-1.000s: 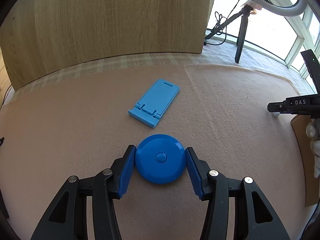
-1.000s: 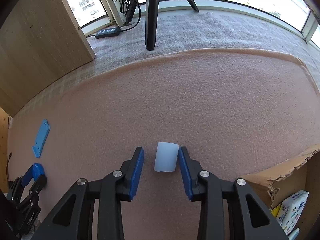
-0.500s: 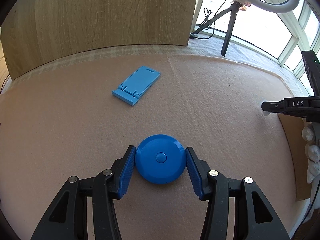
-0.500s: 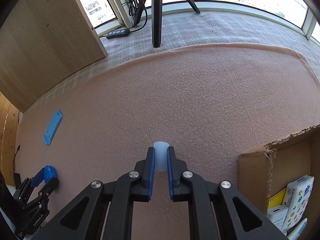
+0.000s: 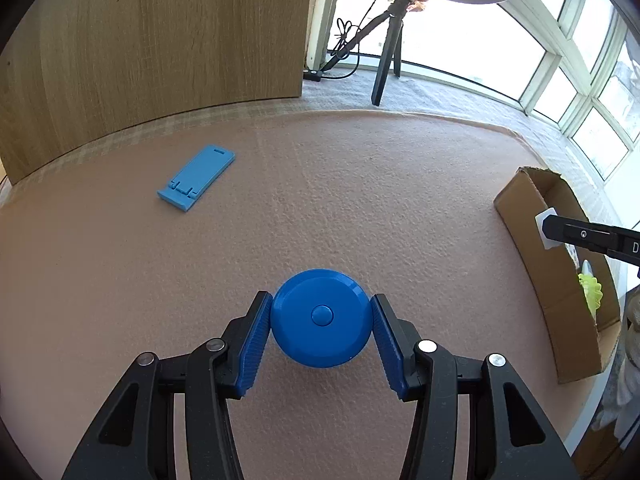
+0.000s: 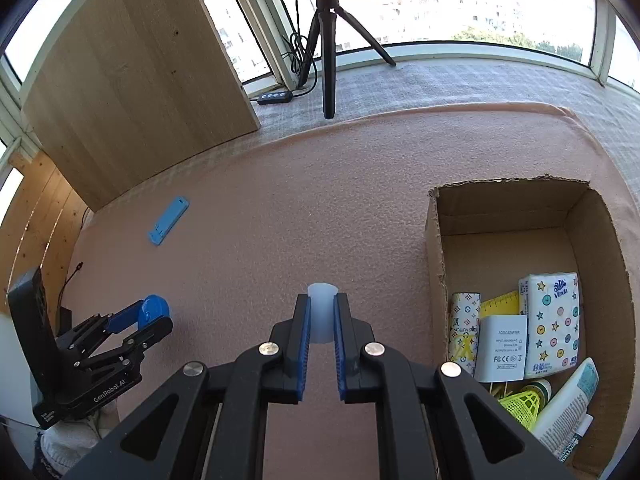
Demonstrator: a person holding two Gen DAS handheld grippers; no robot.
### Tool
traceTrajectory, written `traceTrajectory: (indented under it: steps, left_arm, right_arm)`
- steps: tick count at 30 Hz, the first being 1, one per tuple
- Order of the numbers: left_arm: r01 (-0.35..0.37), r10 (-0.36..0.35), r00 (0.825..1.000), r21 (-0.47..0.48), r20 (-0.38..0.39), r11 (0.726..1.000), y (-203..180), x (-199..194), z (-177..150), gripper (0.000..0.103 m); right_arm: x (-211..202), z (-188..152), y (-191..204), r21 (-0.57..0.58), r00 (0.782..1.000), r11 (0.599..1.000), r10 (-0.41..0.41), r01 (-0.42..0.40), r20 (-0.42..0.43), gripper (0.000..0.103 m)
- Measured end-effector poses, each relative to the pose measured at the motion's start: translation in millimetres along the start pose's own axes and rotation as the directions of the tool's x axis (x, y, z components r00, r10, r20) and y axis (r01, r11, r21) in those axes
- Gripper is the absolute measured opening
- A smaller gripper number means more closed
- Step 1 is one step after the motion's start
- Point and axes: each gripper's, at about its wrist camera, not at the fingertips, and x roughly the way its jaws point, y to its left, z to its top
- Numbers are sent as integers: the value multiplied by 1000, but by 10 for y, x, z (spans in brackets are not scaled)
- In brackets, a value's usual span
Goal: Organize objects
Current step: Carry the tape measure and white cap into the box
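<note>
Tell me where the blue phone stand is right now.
The blue phone stand lies flat on the pink mat, far left in both views, near the wooden board, well away from the cardboard box on the right.

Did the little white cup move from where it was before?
Yes. The white cup, pinched in the right tool, has moved off the mat toward the cardboard box.

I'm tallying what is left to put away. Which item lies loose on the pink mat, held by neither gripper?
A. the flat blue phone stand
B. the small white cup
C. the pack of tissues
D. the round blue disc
A: the flat blue phone stand lies alone on the mat, while the round blue disc sits in the left gripper, the white cup in the right gripper, and the tissues are in the cardboard box.
</note>
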Motion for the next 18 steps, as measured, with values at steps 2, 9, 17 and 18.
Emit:
traceTrajectory:
  steps: [2, 9, 17, 18]
  left_arm:
    - [16, -16, 1000, 25, 11, 1000, -168, -42, 34, 54]
    - [76, -81, 996, 119, 41, 990, -863, -160, 175, 54]
    - [122, -137, 989, 232, 48, 965, -1676, -145, 343, 54]
    - [126, -141, 989, 244, 46, 961, -1770, -135, 358, 54]
  right_arm:
    - [-172, -84, -76, -5, 1000, 1000, -10, 10, 21, 10]
    - [-641, -341, -428, 1, 994, 996, -85, 85, 66, 10]
    - [-929, -592, -783, 32, 983, 988, -154, 152, 98, 10]
    - [-946, -612, -820, 36, 982, 987, -159, 156, 99, 10]
